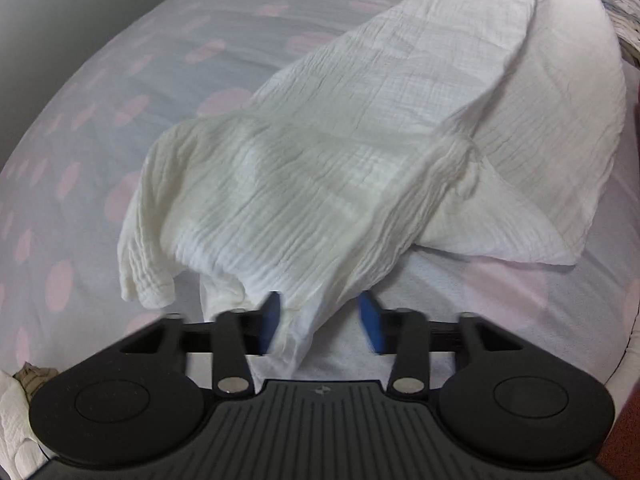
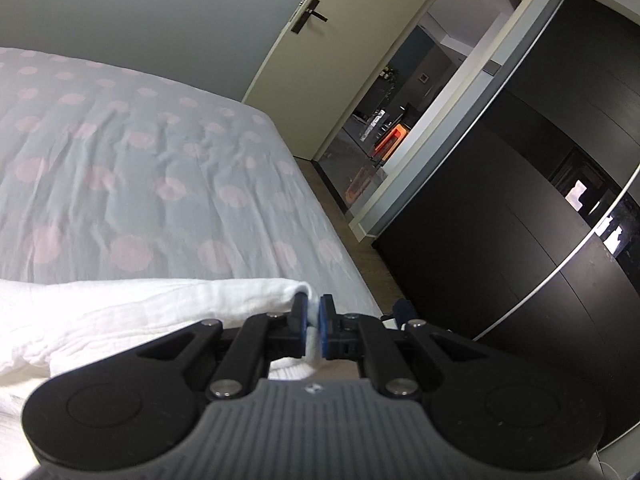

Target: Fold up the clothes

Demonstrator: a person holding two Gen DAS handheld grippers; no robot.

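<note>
1. White crinkled garment (image 1: pixel 360 152) lies on the bed (image 1: pixel 120 100), spread diag. from near the L gripper up toward the far right corner of the L wrist view.
2. L gripper (image 1: pixel 320 322): fingers spread wide, blue pads (image 1: pixel 370 320) well apart. A narrow hanging end of the garment drops into the gap btw. them, touching or just beside the left pad; the right pad is clear of the cloth. Not clamped.
3. A sleeve-like lobe (image 1: pixel 148 280) of the garment droops at the left of the bundle, just beside the L fingers.
4. A thick gathered fold runs through the middle of the cloth; a flatter triangular panel lies to its right on the bed.
5. R gripper (image 2: pixel 314 322): fingers pressed nearly together, pinching a thin white edge of the garment (image 2: pixel 140 304) btw. the blue pads (image 2: pixel 326 320).
6. In the R wrist view the cloth stretches left from the pinch as a rolled band over the bed's near edge.
7. Bedcover is pale grey-blue w/ pink dots, lightly wrinkled.
8. Beyond the bed: cream door (image 2: pixel 320 40) standing open, dark wardrobe (image 2: pixel 520 200) at right, wood floor btw. them.
9. Bottom-left of the L wrist view: more white cloth (image 1: pixel 14 420) and a small brownish item, prob. other clothes, too blurred to tell.
</note>
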